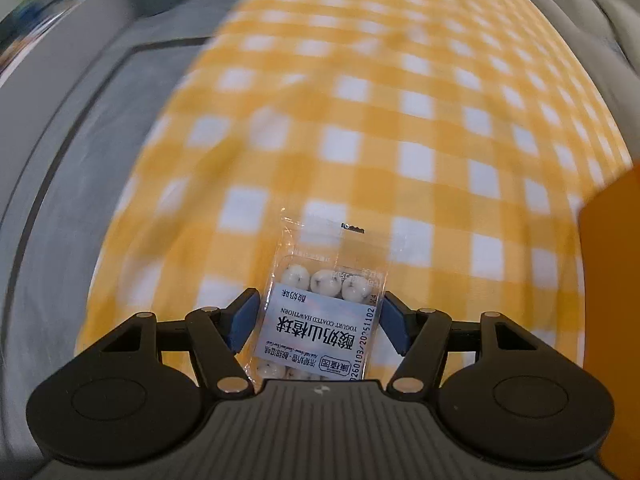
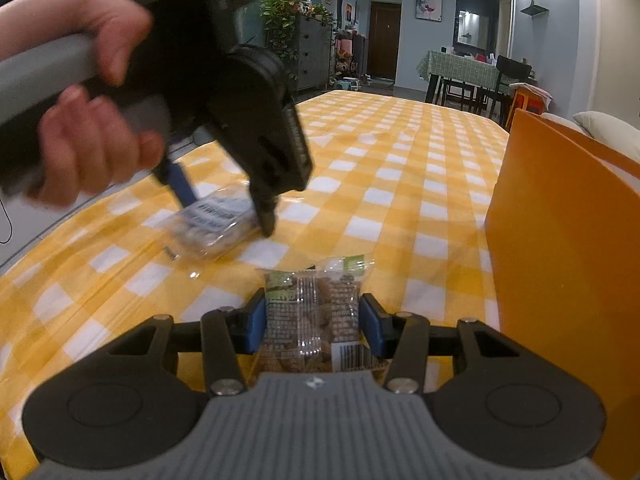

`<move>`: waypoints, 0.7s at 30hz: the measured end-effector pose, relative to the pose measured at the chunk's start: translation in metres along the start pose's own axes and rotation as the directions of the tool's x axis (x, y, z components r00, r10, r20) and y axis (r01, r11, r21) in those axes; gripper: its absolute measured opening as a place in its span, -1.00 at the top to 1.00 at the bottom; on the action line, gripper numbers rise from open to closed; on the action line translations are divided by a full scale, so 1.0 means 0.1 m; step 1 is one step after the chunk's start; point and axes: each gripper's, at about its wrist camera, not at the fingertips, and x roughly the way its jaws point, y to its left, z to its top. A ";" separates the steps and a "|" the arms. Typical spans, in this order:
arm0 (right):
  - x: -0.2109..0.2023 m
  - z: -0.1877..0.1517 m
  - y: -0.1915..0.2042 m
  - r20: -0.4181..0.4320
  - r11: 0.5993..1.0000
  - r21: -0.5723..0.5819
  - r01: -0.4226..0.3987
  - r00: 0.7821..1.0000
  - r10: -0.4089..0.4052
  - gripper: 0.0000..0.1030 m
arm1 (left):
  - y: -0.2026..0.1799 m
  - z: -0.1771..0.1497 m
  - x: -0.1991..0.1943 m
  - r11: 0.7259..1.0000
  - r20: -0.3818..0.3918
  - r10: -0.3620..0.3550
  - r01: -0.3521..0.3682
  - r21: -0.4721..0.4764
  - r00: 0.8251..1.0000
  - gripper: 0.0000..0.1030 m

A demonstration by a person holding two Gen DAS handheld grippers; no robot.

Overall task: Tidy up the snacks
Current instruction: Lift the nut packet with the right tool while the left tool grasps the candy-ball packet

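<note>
Yellow gingham tablecloth (image 2: 400,184) under us: left gripper (image 1: 320,316) clamps our yogurt-coated hawthorn pack (image 1: 320,320), right gripper (image 2: 314,324) clamps our nut packet (image 2: 312,316).

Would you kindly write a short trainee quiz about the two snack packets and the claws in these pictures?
1. True or false: the right claw is shut on the clear packet of brown snacks with a green label.
2. What fills the clear packet labelled yogurt-coated hawthorn between the left claw pads? A white balls, B red sweets, C green leaves.
3. What pattern covers the yellow and white cloth beside the orange box?

Key: 1 true; 2 A; 3 checked.
</note>
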 end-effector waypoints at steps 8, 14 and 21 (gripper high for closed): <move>0.00 0.00 0.00 -0.001 1.000 0.002 -0.001 1.000 0.001 0.07 | 0.02 -0.35 -0.12 0.999 0.079 0.041 -0.040 -0.010 0.996 -0.44; 0.01 0.00 -0.01 0.000 1.000 0.010 -0.006 1.000 0.006 0.09 | 0.16 -0.50 -0.24 0.997 0.094 0.057 -0.052 -0.055 0.994 -0.40; -0.06 -0.03 0.07 0.026 1.000 -0.012 0.028 0.999 -0.028 0.16 | 0.37 -0.56 -0.29 0.991 0.079 0.010 0.000 -0.132 0.997 -0.37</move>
